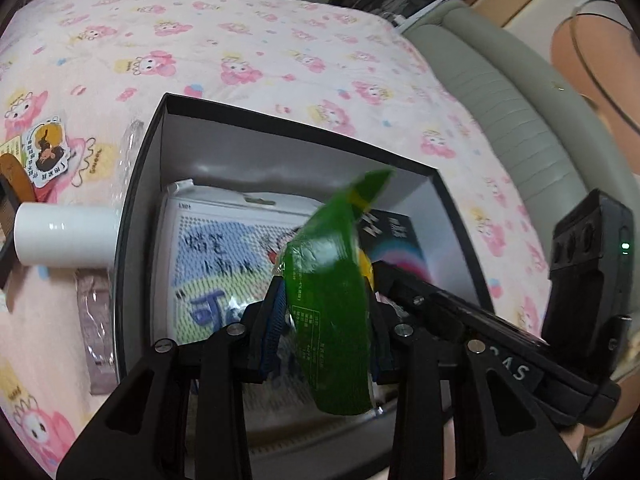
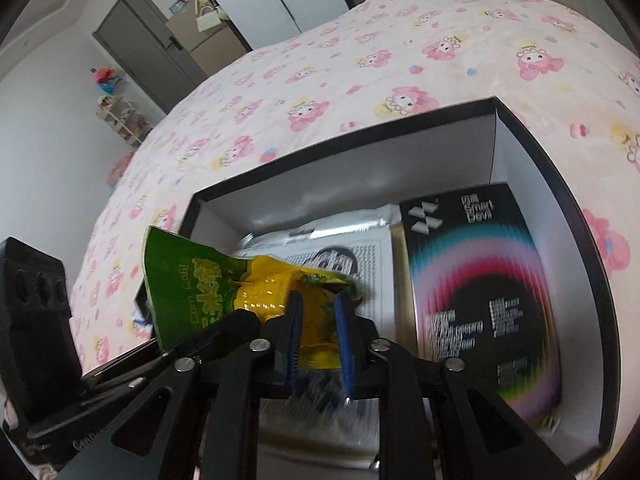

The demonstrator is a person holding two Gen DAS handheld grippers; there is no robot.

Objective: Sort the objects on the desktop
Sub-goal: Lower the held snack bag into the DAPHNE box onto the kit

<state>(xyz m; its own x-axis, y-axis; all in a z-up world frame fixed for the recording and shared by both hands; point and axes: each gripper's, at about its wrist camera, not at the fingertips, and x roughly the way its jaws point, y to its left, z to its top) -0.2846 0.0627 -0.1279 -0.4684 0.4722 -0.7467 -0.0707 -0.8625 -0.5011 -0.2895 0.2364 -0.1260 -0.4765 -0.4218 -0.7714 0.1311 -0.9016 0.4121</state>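
Note:
A green and yellow snack bag (image 1: 332, 320) is held over an open black box (image 1: 136, 184) on the bed. My left gripper (image 1: 326, 320) is shut on the bag's green back. My right gripper (image 2: 320, 340) is shut on the same bag's (image 2: 256, 292) yellow front end. Inside the box lie a white cartoon-print package (image 1: 224, 256) and a black "Smart Devil" carton (image 2: 476, 296). The right gripper's body shows in the left wrist view (image 1: 472, 312).
The box (image 2: 560, 184) sits on a pink cartoon-print blanket (image 1: 280, 40). Left of it lie a white cylinder (image 1: 64, 240), a sticker card (image 1: 44, 152) and a clear wrapped packet (image 1: 96, 336). A grey padded headboard (image 1: 500, 100) runs along the right.

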